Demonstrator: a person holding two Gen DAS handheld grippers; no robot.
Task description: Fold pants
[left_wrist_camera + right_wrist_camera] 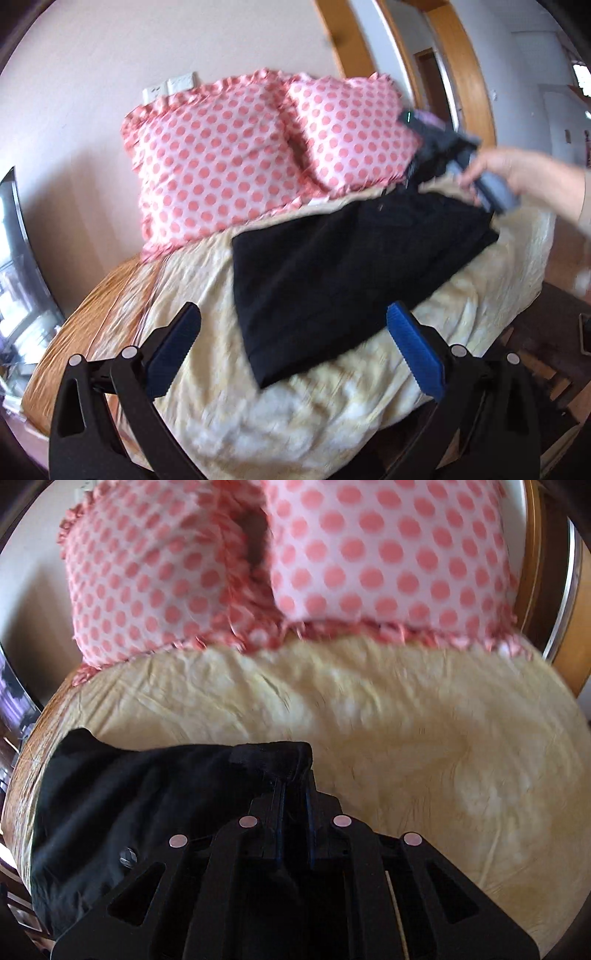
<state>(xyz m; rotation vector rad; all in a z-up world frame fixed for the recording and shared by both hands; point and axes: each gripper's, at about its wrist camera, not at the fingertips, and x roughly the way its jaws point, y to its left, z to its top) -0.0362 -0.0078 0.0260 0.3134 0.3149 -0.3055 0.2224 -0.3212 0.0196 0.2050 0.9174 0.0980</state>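
Black pants (343, 280) lie on a cream bedsheet (295, 424), one end lifted at the far right. My left gripper (291, 343) is open and empty, its blue pads (413, 350) wide apart just above the near edge of the pants. My right gripper (295, 775) is shut on a bunched edge of the pants (269, 755), which trail down to the left (110, 812). In the left wrist view the right gripper (436, 155) is held by a hand (517, 173) above the far end of the pants.
Two pink polka-dot pillows (221, 162) (347, 129) stand at the head of the bed, close behind the pants; they also show in the right wrist view (295, 561). The wooden bed frame (85, 314) runs along the left. A wooden door frame (465, 66) stands at the right.
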